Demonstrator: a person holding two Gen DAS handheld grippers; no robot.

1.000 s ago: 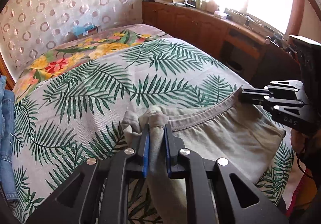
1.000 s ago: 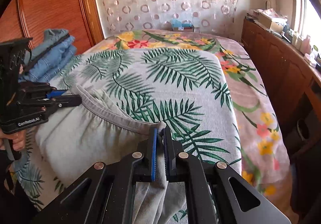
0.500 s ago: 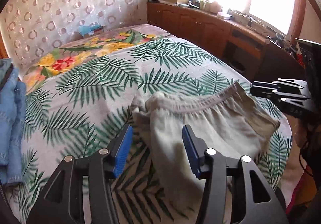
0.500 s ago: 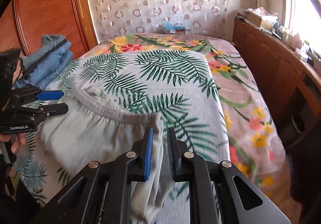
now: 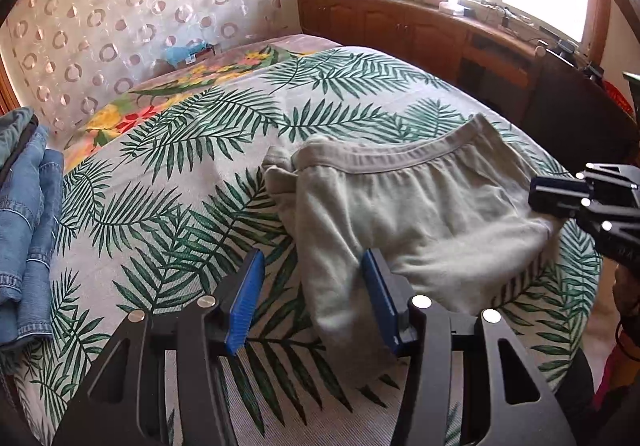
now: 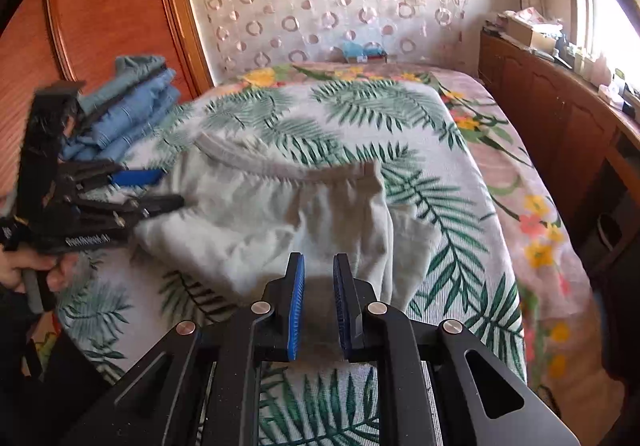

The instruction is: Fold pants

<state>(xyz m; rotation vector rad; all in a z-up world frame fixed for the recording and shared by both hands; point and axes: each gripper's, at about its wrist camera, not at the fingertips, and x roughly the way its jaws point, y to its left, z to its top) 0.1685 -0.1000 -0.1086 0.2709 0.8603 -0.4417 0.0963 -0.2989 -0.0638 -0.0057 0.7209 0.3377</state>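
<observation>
The light grey pants [image 5: 420, 214] lie folded on the palm-leaf bedspread, waistband toward the far side; they also show in the right wrist view [image 6: 272, 218]. My left gripper [image 5: 312, 270] is open wide and empty, just above the pants' near left edge. It appears in the right wrist view [image 6: 160, 188] at the pants' left side. My right gripper [image 6: 319, 270] is open a little and empty, above the pants' near edge. In the left wrist view the right gripper [image 5: 540, 198] sits at the pants' right side.
A stack of folded blue jeans [image 5: 28, 230] lies at the bed's left edge, seen also in the right wrist view [image 6: 124, 114]. A wooden cabinet [image 5: 420, 34] runs along the right wall under the window. A wooden headboard [image 6: 112, 6] stands on the left.
Both grippers let go of the waistband corners, opened, and drew back toward the near edge. The pants now lie flat on the bed.
</observation>
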